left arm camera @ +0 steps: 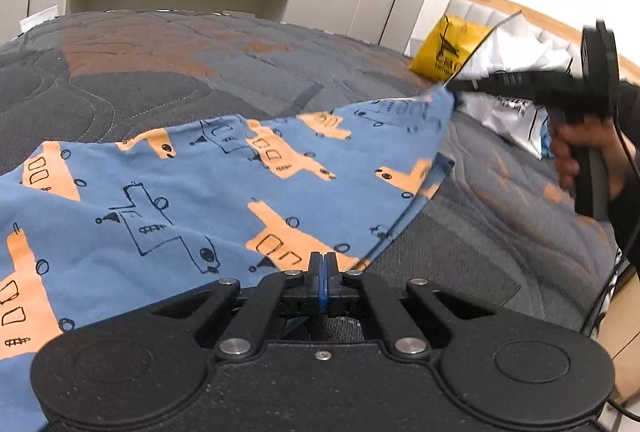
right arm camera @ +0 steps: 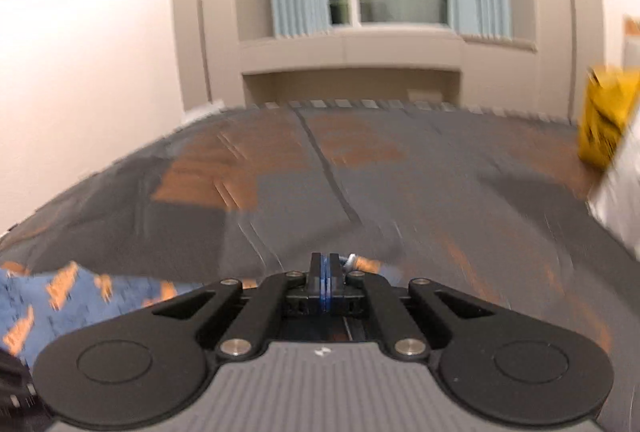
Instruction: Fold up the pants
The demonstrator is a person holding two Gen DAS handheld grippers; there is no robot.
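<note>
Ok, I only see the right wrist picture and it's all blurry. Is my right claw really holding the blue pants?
Observer: Yes; the left wrist view shows the right claw pinching a raised corner of the blue fabric pants with orange trucks.
Operator: And my other one?
Observer: The left claw is shut on the pants' near edge.
Operator: What's that white blur?
Observer: A crumpled white plastic bag on the grey quilted bed, beside a yellow bag.

We find black print on the yellow bag and on the white bag beside it, both too blurred to read; no other lettering shows
</note>
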